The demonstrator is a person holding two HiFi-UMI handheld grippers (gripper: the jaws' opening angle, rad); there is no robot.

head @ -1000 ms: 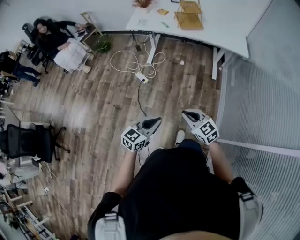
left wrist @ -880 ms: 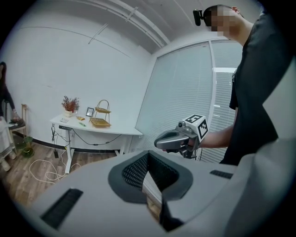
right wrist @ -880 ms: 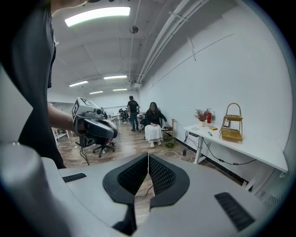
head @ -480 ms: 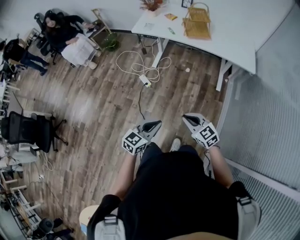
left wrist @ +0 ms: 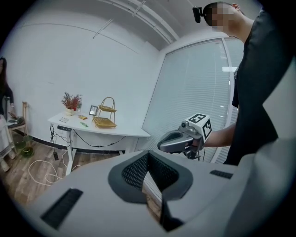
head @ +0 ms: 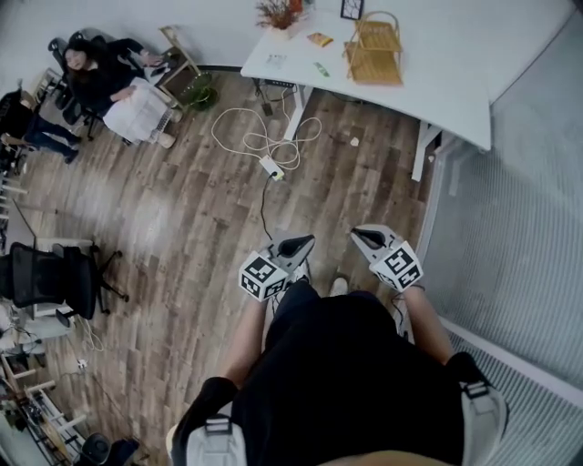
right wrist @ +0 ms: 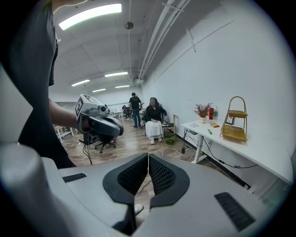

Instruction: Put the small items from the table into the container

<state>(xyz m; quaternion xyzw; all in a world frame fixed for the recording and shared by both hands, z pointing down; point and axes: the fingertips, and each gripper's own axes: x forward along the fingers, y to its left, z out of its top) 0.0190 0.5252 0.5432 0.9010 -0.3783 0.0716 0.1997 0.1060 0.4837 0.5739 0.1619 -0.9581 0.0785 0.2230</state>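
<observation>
The white table [head: 437,55] stands far ahead across the wooden floor. On it are a gold wire basket [head: 373,50] with two tiers, a small orange item [head: 319,39], a green item [head: 322,69] and a white card [head: 276,61]. My left gripper [head: 303,242] and right gripper [head: 359,236] are held side by side in front of my body, well short of the table. Both are shut with nothing between their pads. The left gripper view shows the basket [left wrist: 105,115] beyond its shut jaws, and the right gripper [left wrist: 178,141]. The right gripper view shows the left gripper [right wrist: 99,122] and the basket [right wrist: 235,126].
A white cable and power strip [head: 271,167] lie on the floor in front of the table. A person [head: 109,77] sits at the far left, near a black office chair [head: 59,278]. A wall with blinds [head: 519,218] runs along the right. A plant [head: 281,13] and picture frame [head: 352,9] stand on the table.
Both grippers have been carried forward over the floor toward the table, still shut and side by side. The table and floor cable sit slightly nearer in the head view.
</observation>
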